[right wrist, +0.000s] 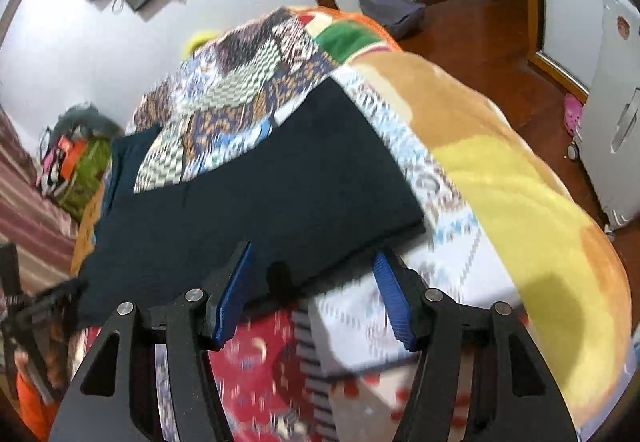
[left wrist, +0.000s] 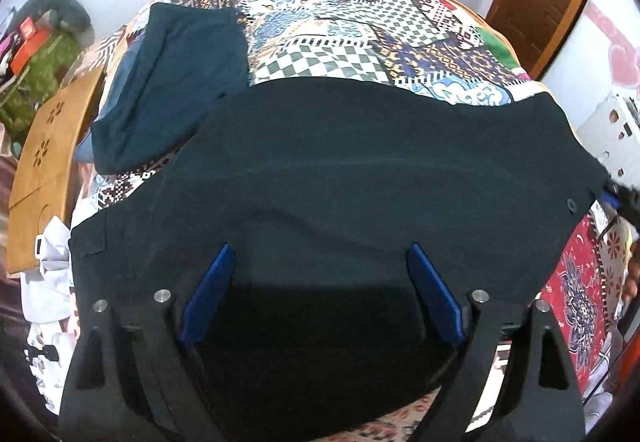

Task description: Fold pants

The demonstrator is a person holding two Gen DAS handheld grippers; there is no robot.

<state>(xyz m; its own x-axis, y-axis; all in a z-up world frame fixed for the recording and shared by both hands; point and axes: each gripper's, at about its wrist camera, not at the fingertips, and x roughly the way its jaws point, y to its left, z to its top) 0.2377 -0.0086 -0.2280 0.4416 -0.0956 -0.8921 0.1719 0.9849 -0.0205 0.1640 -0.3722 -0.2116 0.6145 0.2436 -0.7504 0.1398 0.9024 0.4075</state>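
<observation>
Patchwork bedspread (left wrist: 340, 25) covers the bed, with no readable writing anywhere; dark pants (left wrist: 360, 169) lie flat across mid-frame, long axis left to right, button end at right; left gripper (left wrist: 320, 262) hovers over their near edge, jaws spread, gripping nothing; right gripper (right wrist: 314, 262) sits low at the pants' (right wrist: 260, 193) lower-right corner, likewise spread wide.

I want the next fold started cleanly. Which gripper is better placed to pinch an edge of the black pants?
Right. The right gripper has its open jaws straddling the near corner edge of the black pants. The left gripper, also open, hovers over the middle of the cloth, with no edge between its jaws.
</observation>
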